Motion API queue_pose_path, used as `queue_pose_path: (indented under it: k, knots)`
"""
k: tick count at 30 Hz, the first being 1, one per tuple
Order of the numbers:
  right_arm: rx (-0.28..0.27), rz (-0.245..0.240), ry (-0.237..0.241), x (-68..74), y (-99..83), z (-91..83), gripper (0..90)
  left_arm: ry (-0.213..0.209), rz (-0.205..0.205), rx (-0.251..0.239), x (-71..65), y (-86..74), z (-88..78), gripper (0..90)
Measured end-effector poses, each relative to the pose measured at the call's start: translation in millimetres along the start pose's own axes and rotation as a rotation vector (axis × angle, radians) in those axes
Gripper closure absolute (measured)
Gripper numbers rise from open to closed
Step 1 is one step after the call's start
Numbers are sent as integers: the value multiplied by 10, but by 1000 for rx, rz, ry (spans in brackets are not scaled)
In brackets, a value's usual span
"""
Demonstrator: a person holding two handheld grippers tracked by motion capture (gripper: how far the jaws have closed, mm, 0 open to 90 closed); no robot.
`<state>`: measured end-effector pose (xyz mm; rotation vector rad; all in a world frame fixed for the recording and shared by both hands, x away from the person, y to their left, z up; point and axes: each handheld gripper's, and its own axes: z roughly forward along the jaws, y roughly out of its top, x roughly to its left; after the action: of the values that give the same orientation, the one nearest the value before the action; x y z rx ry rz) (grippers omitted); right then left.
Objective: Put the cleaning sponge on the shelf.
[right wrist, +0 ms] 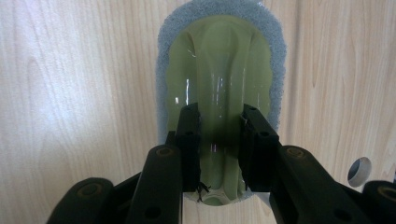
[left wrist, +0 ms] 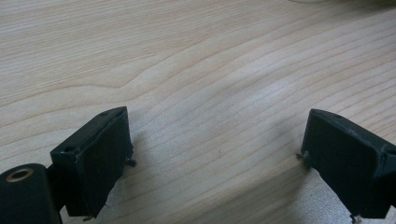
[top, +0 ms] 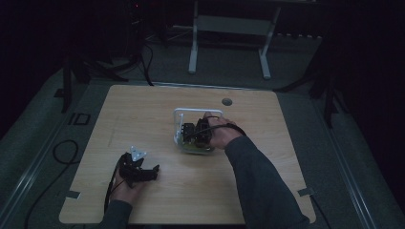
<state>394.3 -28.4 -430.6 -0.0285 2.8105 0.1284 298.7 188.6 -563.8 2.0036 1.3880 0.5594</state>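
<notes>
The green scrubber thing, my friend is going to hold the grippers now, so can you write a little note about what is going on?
Right gripper: jaws closed on the raised middle ridge of the green scrubber, which has a grey sponge pad under it and lies flat on the wooden table.
In the high view the scrubber sits in front of a white frame near the middle of the table.
Left gripper: jaws wide open with nothing between them, resting low over bare wood at the front left of the table.
Done: the scrubber is gripped.
Left: it is not yet lifted or moved anywhere.
</notes>
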Motion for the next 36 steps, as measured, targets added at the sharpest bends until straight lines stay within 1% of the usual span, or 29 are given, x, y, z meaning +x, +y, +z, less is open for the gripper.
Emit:
queue_pose_path:
  k: [7, 13, 18, 19, 26, 31, 36]
  knots:
    - [-3, 3, -20, -28, -3, 14, 720, 0, 0, 0, -1, 0, 0, 85]
    - [11, -10, -61, -20, 3, 37, 720, 0, 0, 0, 0, 0, 0, 85]
    - [16, -16, -82, -21, 12, 63, 720, 0, 0, 0, 0, 0, 0, 85]
    - [19, -17, -78, -29, 14, 66, 719, 0, 0, 0, 0, 0, 0, 85]
    - [24, -12, -93, -49, 17, 98, 720, 0, 0, 0, 0, 0, 0, 85]
    - [22, -20, -100, -54, 40, 136, 720, 0, -1, 0, -1, 0, 0, 85]
    - [46, -31, -106, -45, 63, 172, 719, 0, 0, 0, 0, 0, 0, 85]
